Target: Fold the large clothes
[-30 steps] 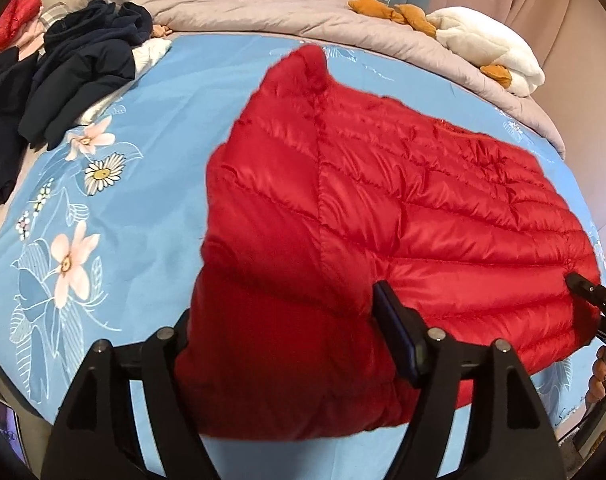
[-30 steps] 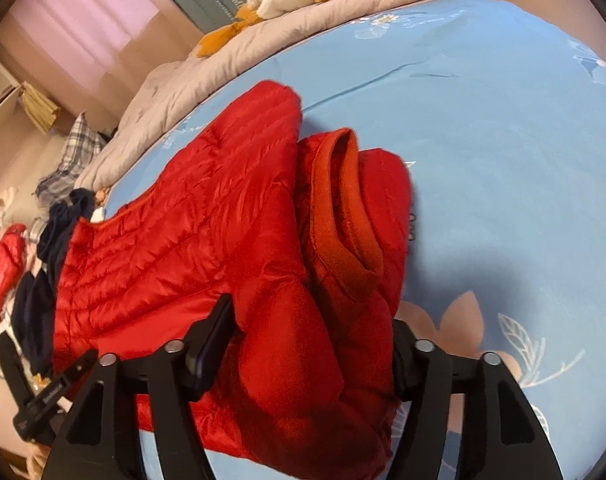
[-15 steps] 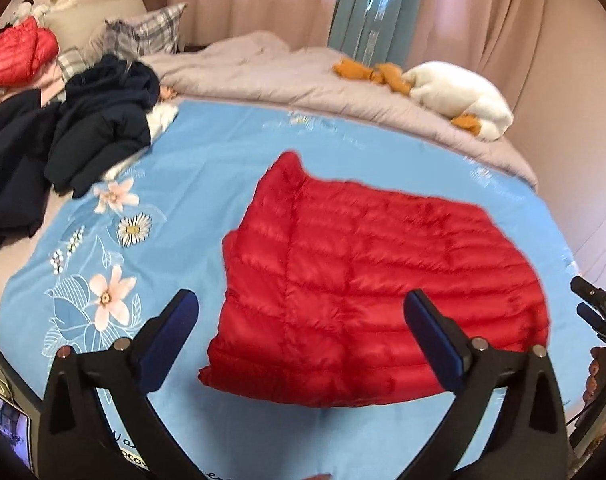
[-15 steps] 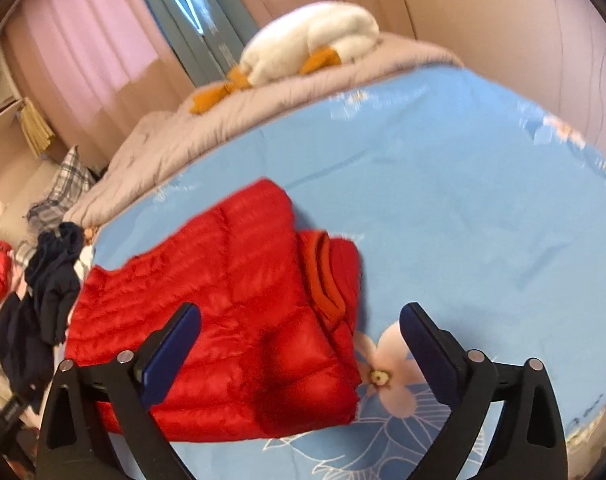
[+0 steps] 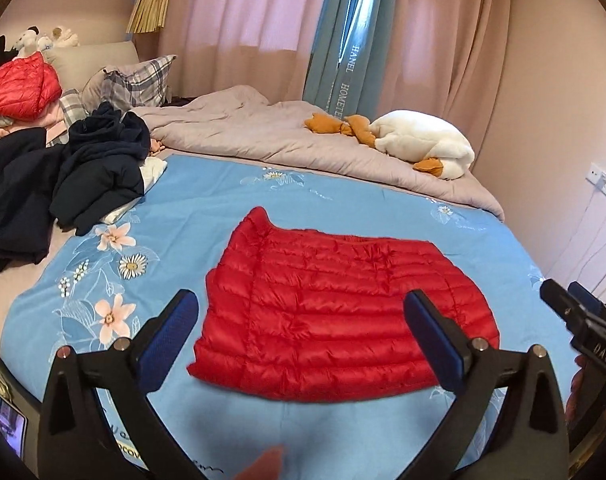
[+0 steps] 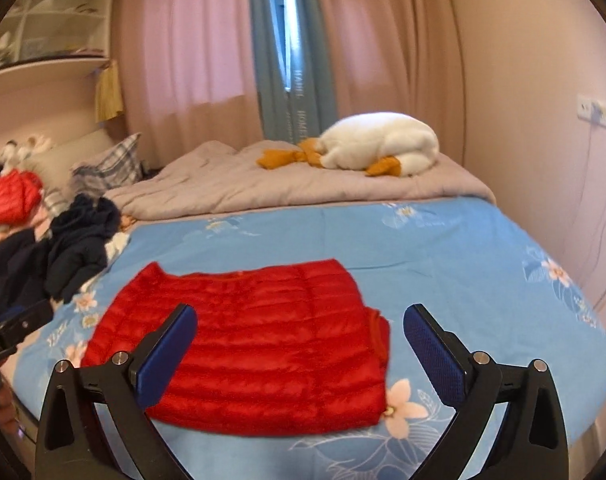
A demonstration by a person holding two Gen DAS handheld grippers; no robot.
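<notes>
Red quilted down, that's your jacket (image 5: 335,312), lying folded flat on the blue floral bedspread (image 5: 207,200), its long axis running across in front of you, and it sits ahead of and below both tools, neither touching it. Your left gripper (image 5: 303,336) has its jaws wide apart and empty over the hem end, your right gripper (image 6: 299,344) is just finishing opening with nothing between its pads near the collar end, so neither hand looks clearly nearer. Beyond lie a grey duvet (image 5: 263,136), a plush goose (image 6: 379,144), dark clothes (image 5: 43,176) and pink curtains (image 5: 263,20).
</notes>
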